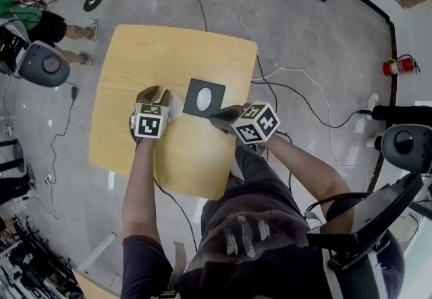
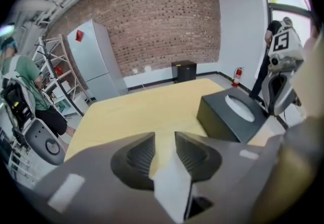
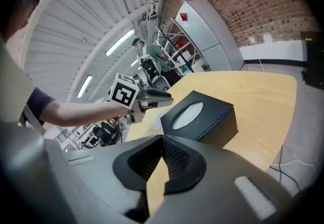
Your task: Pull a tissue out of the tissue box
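Black tissue box [image 1: 204, 98], one, on one wooden table [image 1: 135, 61] — concrete floor [image 1: 304, 41], brick wall [image 2: 162, 26]. One white tissue [image 2: 172, 192] sits between the left gripper [image 2: 164, 137] jaws, slightly parted; right gripper [image 3: 162, 140] closed, empty.

Between the dull grey jaws and darker ribbed pads of my left gripper [image 2: 164, 139] I see a white tissue [image 2: 172, 187], with a pale yellow table [image 2: 142, 112] ahead and, to its right, a matt black tissue box [image 2: 230, 114] with a white oval on top. My right gripper [image 3: 162, 138] is the same grey, and both carry marker cubes [image 1: 151, 121] patterned in black-and-white squares. Beyond the left gripper I make out a red-brown brick wall [image 2: 162, 20], a pale grey cabinet [image 2: 96, 61] with a red sticker, a red fire extinguisher [image 2: 236, 75] and a person [image 2: 23, 74] in a green top.
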`<act>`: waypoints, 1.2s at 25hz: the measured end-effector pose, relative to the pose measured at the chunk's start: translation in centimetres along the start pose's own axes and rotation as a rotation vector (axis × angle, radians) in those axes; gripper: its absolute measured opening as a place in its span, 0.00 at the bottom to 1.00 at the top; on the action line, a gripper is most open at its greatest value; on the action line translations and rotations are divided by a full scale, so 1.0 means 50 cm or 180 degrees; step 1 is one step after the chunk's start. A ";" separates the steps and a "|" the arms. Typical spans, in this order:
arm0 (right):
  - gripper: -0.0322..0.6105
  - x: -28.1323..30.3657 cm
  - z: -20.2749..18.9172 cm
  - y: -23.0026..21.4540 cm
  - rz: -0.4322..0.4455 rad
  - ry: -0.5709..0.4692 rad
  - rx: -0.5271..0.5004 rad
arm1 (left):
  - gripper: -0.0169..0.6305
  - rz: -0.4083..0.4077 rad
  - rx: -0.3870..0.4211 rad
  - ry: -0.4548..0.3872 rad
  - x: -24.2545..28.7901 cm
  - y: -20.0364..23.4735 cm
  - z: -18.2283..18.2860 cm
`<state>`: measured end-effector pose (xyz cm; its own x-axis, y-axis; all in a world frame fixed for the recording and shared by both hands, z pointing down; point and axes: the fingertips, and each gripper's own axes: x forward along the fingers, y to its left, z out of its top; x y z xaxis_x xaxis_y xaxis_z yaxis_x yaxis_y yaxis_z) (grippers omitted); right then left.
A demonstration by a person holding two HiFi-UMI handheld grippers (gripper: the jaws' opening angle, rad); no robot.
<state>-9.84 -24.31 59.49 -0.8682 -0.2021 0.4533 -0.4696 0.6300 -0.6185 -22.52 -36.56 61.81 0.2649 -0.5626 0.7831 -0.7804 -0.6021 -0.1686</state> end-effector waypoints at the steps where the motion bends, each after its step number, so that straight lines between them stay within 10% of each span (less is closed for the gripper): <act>1: 0.05 -0.011 0.013 0.002 0.0076 -0.0129 0.0081 | 0.22 0.0034 -0.0077 -0.0086 -0.022 0.007 0.008; 20: 0.05 -0.131 0.063 0.278 0.0508 -0.0546 -0.0407 | 0.03 0.0287 -0.0593 -0.1098 -0.410 -0.090 0.002; 30: 0.05 -0.198 0.104 0.412 0.0635 -0.1321 0.0044 | 0.03 -0.0002 -0.0753 -0.2266 -0.640 -0.125 0.016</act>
<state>-11.76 -13.26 38.94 -0.9314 -0.3627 0.0308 -0.2863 0.6777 -0.6773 -25.66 -15.22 37.32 0.5052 -0.8411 0.1932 -0.8597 -0.5100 0.0279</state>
